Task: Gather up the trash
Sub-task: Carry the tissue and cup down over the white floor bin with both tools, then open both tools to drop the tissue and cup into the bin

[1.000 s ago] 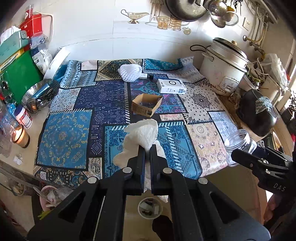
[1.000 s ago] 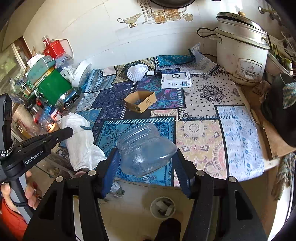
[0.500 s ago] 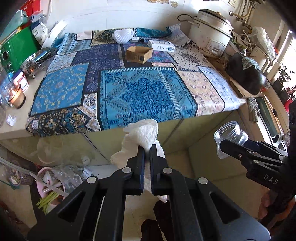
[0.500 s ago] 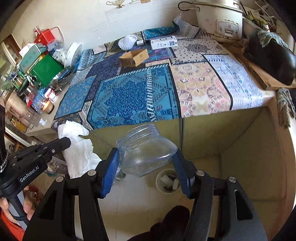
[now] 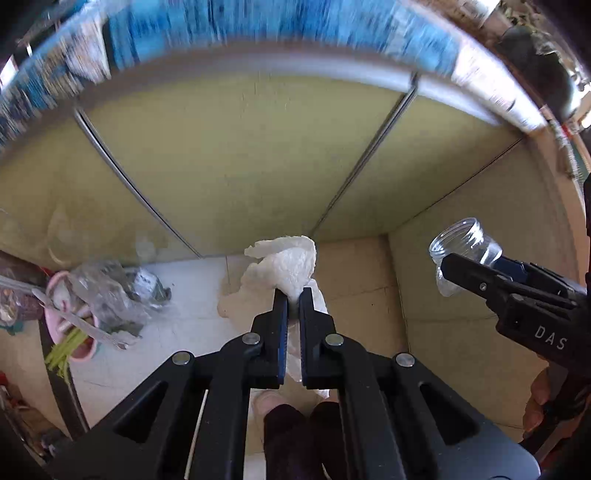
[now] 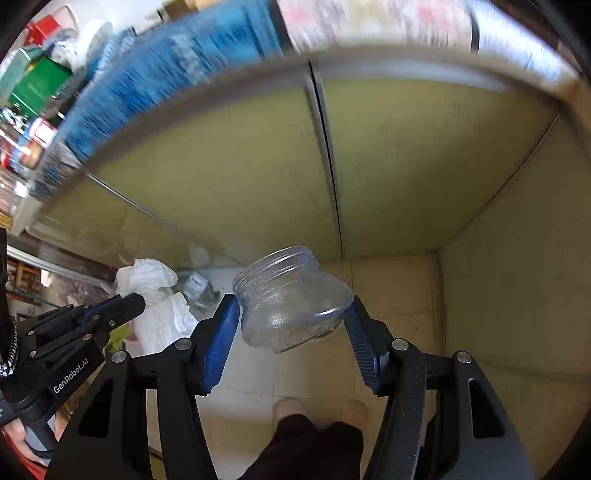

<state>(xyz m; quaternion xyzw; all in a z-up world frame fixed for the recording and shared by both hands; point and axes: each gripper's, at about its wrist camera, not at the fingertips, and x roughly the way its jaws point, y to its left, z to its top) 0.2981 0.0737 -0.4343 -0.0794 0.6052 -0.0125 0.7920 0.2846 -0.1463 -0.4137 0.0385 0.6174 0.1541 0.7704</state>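
My left gripper (image 5: 293,295) is shut on a crumpled white paper towel (image 5: 286,264), which hangs below the fingers, held in the air in front of the yellow-green cabinet doors. It also shows in the right wrist view (image 6: 155,295). My right gripper (image 6: 291,314) is shut on a clear plastic jar (image 6: 291,299), tilted with its open threaded mouth up and to the left. The jar also shows in the left wrist view (image 5: 467,247) at the right. Both are held above the tiled floor. No trash bin shows in either view now.
The counter edge with the blue patterned cloth (image 5: 258,26) is blurred at the top. Yellow-green cabinet fronts (image 6: 406,166) fill the middle. A pink bowl with scraps and crumpled plastic (image 5: 96,302) lies on the floor at left. The person's feet (image 6: 321,410) are below.
Both grippers have dropped from counter height to below the counter edge, facing the cabinet doors and floor. The small floor bin seen earlier is out of view. Both grips are unchanged.
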